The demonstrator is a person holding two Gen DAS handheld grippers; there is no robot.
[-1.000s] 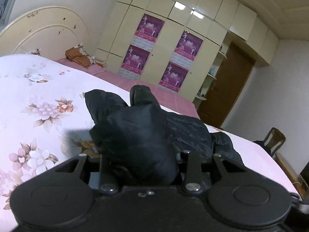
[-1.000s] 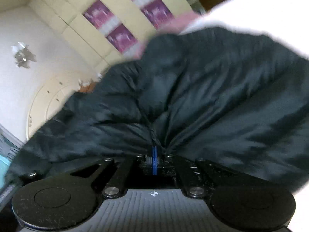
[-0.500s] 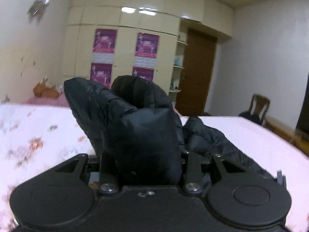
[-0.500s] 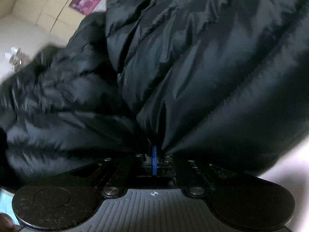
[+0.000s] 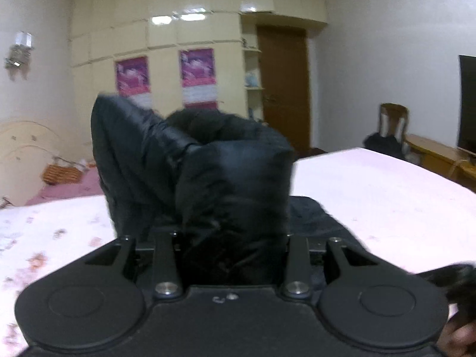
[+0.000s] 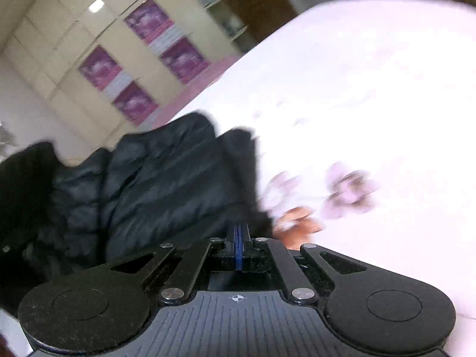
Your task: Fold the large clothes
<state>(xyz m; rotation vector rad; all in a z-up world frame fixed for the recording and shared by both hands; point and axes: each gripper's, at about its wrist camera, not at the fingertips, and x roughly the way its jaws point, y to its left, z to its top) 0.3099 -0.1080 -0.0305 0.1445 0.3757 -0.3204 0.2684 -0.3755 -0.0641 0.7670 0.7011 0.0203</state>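
Note:
A black puffer jacket point(image 5: 232, 178) stands as a thick bunched fold straight ahead in the left wrist view. It fills the gap of my left gripper point(image 5: 235, 238), which is shut on it; the fingertips are hidden by the fabric. More of the jacket trails down onto the floral bed sheet point(image 5: 372, 193) behind. In the right wrist view the jacket point(image 6: 163, 184) lies to the left and ahead. My right gripper point(image 6: 238, 232) is shut, its blue pads pressed together on the jacket's edge, low over the bed point(image 6: 372, 89).
A cream wardrobe point(image 5: 166, 59) with purple posters and a brown door point(image 5: 282, 89) stand beyond the bed. A chair point(image 5: 392, 122) and a wooden bench with a television point(image 5: 467, 104) are at the right. The headboard point(image 5: 20, 148) and a basket point(image 5: 59, 174) are at the left.
The left view has rolled level and swung right, the jacket fold still gripped. The right gripper pulled back and down; the jacket no longer fills its view and the bed shows at the right.

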